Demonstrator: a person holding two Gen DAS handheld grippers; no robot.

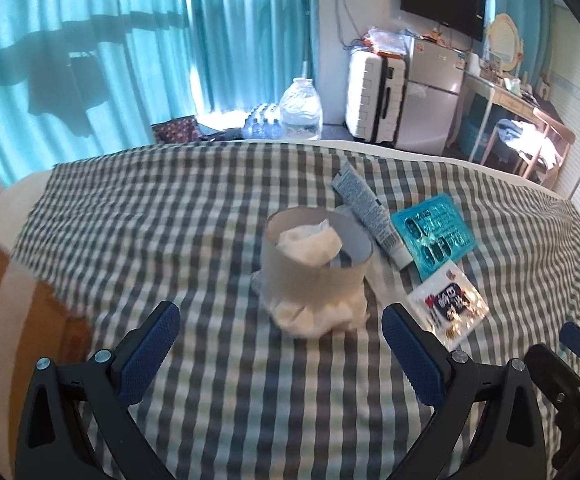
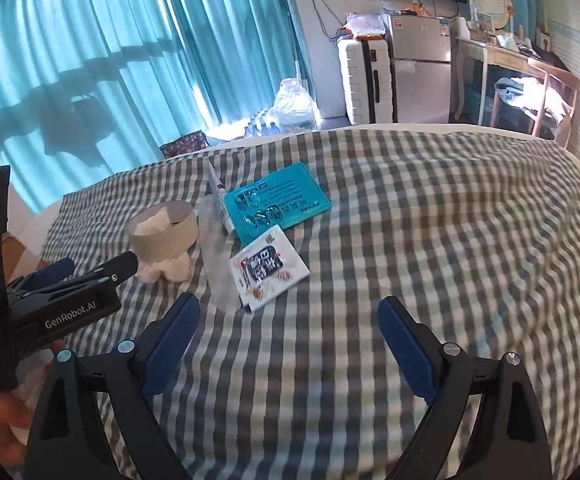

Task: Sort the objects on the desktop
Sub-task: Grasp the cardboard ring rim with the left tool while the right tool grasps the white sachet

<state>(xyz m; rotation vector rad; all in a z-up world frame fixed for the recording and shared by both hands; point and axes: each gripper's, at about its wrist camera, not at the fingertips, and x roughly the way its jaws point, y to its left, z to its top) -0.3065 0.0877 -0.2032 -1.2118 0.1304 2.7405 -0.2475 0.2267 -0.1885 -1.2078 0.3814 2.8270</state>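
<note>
A: Risks from here? Nearest first.

B: Left hand-held gripper [image 1: 280,346] hangs just short of the tape roll [image 1: 317,258], fingers spread wide, nothing btwn them. Right hand-held gripper [image 2: 288,342] also spread, empty, over bare checked bed cover [image 2: 429,240]. Main worry imo: the roll sits on a wad of white tissue [image 1: 319,318], more tissue stuffed inside, all on soft bedding. Push in off-centre and it prob tips or rolls; close low and you grab tissue, not the roll.

A: Stuff beside it?

B: Crowded to the right. White snack packet [image 1: 447,306] lies nearest; then a grey tube [image 1: 369,216] propped against the roll's far rim w/ its cap end down by the teal packet [image 1: 433,232]. Lift the roll and the tube likely slides. There's also a clear plastic sleeve [image 2: 216,256], hard to see, partly under the others afaict — easy to drag along.

A: The roll itself?

B: Wide beige cardboard ring, upright, open end up, thin wall. Prob light and squashable, so a hard squeeze could dent it. Left-wrist view is motion-blurred, so edges aren't sharp.
</note>
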